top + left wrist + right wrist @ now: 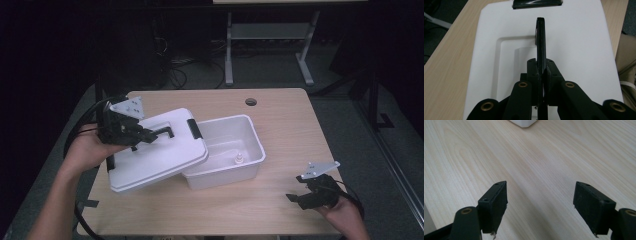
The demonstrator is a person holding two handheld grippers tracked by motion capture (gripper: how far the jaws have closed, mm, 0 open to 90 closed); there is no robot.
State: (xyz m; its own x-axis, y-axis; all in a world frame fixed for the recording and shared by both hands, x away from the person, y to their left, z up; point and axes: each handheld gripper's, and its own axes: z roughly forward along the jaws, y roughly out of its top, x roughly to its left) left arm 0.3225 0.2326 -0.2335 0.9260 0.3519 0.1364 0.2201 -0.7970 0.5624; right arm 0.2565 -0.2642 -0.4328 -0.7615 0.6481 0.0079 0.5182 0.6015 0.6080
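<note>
We find the left gripper [150, 134] clamped on the lid's [160, 160] stiff black handle [541, 42], the soundest hold; right gripper [300, 197] open, empty

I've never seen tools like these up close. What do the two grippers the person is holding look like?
Both are black. The left gripper and the right gripper each carry a grey three-cornered plate dotted with small holes on top. Black cables trail from them. Up close, the jaws are chunky black blocks with flat pads, joined by brass-coloured rivets. The person's forearms are bare, without sleeves.
</note>
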